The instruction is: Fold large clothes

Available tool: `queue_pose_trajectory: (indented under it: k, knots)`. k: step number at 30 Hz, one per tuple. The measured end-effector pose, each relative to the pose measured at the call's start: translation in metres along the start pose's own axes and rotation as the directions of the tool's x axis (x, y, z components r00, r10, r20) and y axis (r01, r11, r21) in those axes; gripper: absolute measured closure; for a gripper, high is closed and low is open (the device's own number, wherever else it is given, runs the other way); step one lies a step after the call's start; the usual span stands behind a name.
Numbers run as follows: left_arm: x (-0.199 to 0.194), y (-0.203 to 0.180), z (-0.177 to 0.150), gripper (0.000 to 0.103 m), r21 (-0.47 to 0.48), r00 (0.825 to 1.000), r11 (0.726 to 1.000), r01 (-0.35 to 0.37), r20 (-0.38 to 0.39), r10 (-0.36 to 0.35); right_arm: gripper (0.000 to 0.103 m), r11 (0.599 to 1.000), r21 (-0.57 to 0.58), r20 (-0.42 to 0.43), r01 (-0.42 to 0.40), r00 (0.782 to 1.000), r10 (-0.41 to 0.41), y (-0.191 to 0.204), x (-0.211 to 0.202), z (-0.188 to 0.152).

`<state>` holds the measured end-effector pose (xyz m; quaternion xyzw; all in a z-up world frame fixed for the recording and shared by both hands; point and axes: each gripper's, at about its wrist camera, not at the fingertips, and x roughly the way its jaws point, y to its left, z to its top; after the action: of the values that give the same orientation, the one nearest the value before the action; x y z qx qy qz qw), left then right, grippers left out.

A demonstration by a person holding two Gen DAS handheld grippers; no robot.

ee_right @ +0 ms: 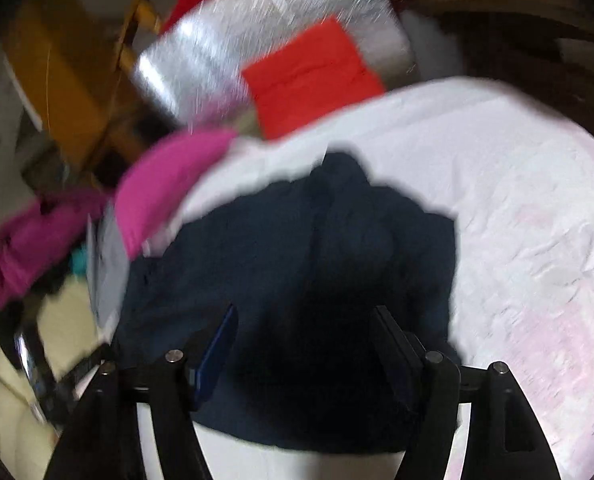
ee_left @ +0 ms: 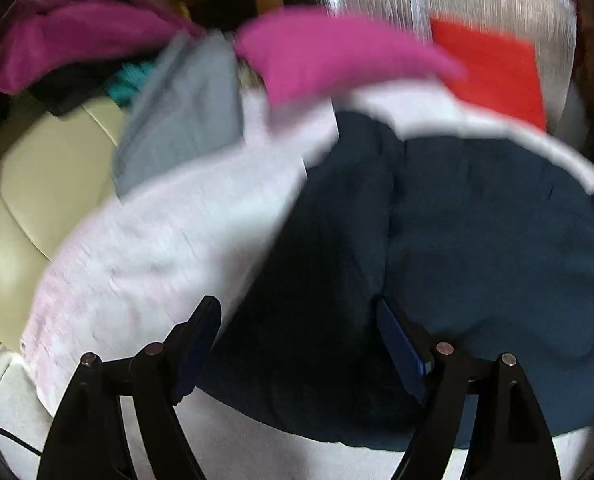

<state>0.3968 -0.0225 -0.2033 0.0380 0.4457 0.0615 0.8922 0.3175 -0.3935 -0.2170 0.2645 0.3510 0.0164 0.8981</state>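
**Both jaws apart over a navy garment already bundled on the counter**

The jaws of the left gripper stand apart with nothing pinched between them, and so do those of the right gripper; no earlier picture is given, so only their present spread can be told. Each pair hangs above the navy garment, not pressing on it as far as the blur allows.

The navy garment lies near the middle of the counter, on the white cloth that covers it, closer to the near edge than the far one. It looks compact and doubled over, with a raised seam or fold line running through it in the left wrist view, so at least one fold seems made. Its outline is still lumpy, though, and its edges are uneven, so I judge it wants flattening or a last fold.

Much appears left to do. A pink garment and a grey one sprawl unfolded at the far left corner, beside a darker magenta heap. A red piece at the far edge lies flat and squared, likely finished.
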Motion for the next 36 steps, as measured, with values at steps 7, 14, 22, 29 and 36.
queue_pose_trajectory:
  k: [7,14,22,29,36]
  knots:
    - [-0.057,-0.001,-0.016,0.023,0.013,0.989,1.000,0.008,0.151,-0.010,0.035,0.983,-0.119,0.035,0.139,0.990,-0.136,0.022,-0.013,-0.017]
    - [-0.158,0.007,-0.051,0.016,0.034,0.963,0.999,0.012,0.267,-0.021,0.033,0.960,-0.172,0.225,0.221,0.958,-0.180,0.064,-0.107,-0.056]
    - [-0.271,0.034,-0.090,0.005,0.018,0.910,1.000,0.019,0.413,-0.025,0.022,0.950,-0.178,0.363,0.257,0.915,-0.179,0.099,-0.211,-0.104]
    - [-0.343,0.044,-0.120,0.003,0.026,0.862,0.999,-0.032,0.506,0.015,0.019,0.943,-0.183,0.448,0.277,0.877,-0.170,0.130,-0.272,-0.132]
    - [-0.384,0.062,-0.135,0.002,0.015,0.848,0.999,0.039,0.528,-0.041,0.019,0.951,-0.173,0.487,0.254,0.862,-0.142,0.147,-0.306,-0.153]
